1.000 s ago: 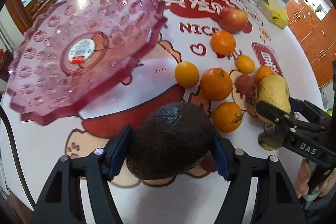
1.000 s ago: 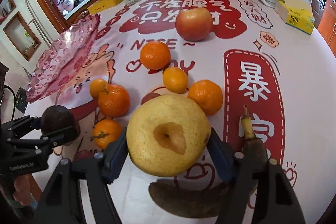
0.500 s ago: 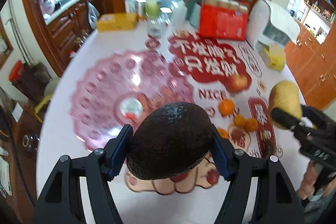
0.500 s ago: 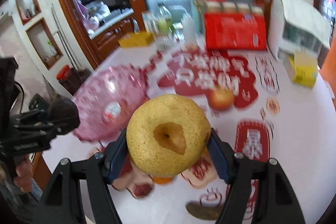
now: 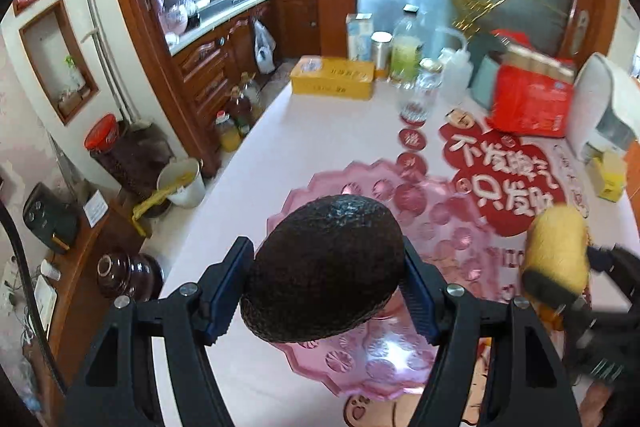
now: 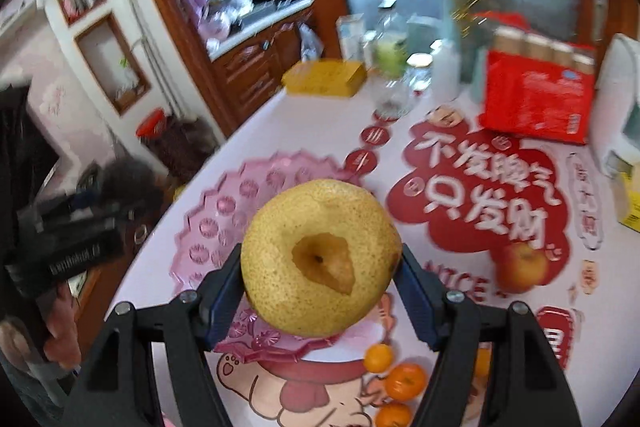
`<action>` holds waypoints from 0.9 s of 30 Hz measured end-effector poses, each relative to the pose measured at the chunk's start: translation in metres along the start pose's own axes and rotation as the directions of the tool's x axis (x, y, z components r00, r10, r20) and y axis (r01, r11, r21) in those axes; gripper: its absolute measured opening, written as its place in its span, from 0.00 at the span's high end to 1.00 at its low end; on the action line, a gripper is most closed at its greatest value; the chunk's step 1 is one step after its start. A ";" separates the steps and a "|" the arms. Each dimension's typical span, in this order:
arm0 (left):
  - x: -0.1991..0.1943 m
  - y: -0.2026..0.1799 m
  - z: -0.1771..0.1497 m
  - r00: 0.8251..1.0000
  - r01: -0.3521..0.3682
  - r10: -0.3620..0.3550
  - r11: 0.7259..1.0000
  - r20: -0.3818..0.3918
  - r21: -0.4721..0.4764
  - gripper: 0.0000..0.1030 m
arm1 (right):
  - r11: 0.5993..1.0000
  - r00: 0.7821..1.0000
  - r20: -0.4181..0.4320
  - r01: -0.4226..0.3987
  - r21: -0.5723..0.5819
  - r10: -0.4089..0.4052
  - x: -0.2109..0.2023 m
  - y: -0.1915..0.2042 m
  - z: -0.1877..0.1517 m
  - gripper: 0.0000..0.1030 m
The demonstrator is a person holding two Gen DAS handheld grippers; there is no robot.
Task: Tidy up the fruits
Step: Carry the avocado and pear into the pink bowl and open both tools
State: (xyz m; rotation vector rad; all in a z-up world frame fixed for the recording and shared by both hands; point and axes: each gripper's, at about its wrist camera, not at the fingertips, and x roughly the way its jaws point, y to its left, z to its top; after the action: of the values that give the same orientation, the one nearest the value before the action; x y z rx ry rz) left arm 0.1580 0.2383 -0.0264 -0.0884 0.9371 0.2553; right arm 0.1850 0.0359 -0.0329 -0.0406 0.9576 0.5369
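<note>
Black claw (image 5: 326, 297), blue pads (image 5: 230, 289)

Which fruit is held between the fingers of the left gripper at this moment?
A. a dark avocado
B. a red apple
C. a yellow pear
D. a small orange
A: the left wrist view shows the left gripper shut on the dark avocado, above the pink tray; the yellow pear is in the right gripper.

My left gripper (image 5: 326, 273): jaws clamped on the avocado (image 5: 324, 267), raised over the pink tray (image 5: 424, 203). My right gripper (image 6: 320, 267): clamped on the pear (image 6: 320, 255), raised over that same tray, angled downward.
</note>
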 end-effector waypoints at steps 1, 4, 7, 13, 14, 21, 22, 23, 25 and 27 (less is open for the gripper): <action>0.009 0.001 -0.002 1.000 0.000 0.000 1.000 -0.014 -0.002 0.33 | 1.000 1.000 -0.018 -0.002 -0.007 0.002 0.010 0.003 -0.004 0.31; 0.040 0.004 -0.015 0.998 0.017 -0.017 1.000 -0.062 -0.012 0.33 | 1.000 0.995 -0.098 -0.002 -0.029 -0.001 0.052 0.009 -0.023 0.31; 0.068 0.002 -0.026 0.993 0.049 -0.052 0.998 -0.106 -0.024 0.33 | 0.999 0.988 -0.153 0.004 -0.047 -0.011 0.079 0.012 -0.039 0.30; 0.111 -0.009 -0.044 0.974 0.102 -0.101 0.995 -0.203 -0.007 0.33 | 0.994 0.986 -0.160 0.024 -0.105 -0.041 0.098 0.020 -0.046 0.30; 0.118 -0.012 -0.046 0.969 0.105 -0.105 0.994 -0.222 -0.009 0.33 | 0.994 0.984 -0.172 0.022 -0.111 -0.041 0.101 0.021 -0.047 0.30; 0.133 -0.016 -0.053 0.957 0.130 -0.127 0.991 -0.260 -0.007 0.28 | 0.986 0.980 -0.190 0.033 -0.163 -0.064 0.109 0.031 -0.054 0.29; 0.131 -0.017 -0.052 0.958 0.133 -0.130 0.991 -0.256 -0.006 0.23 | 0.986 0.980 -0.191 0.026 -0.162 -0.057 0.109 0.031 -0.054 0.29; 0.128 -0.017 -0.050 0.960 0.132 -0.130 0.991 -0.246 -0.006 0.15 | 0.988 0.981 -0.192 0.010 -0.154 -0.040 0.107 0.030 -0.055 0.29; 0.119 -0.017 -0.048 0.968 0.124 -0.123 0.992 -0.217 -0.007 0.13 | 0.989 0.983 -0.179 0.010 -0.148 -0.037 0.102 0.032 -0.057 0.29; 0.111 -0.016 -0.046 0.982 0.054 -0.052 0.999 -0.179 0.002 0.08 | 0.988 0.987 -0.155 0.024 -0.151 -0.048 0.094 0.031 -0.056 0.29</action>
State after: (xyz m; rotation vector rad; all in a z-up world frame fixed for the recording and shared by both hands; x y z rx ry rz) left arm 0.1887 0.2346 -0.1439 -0.1316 1.1127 0.1970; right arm 0.1706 0.0871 -0.1334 -0.2371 1.0683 0.5770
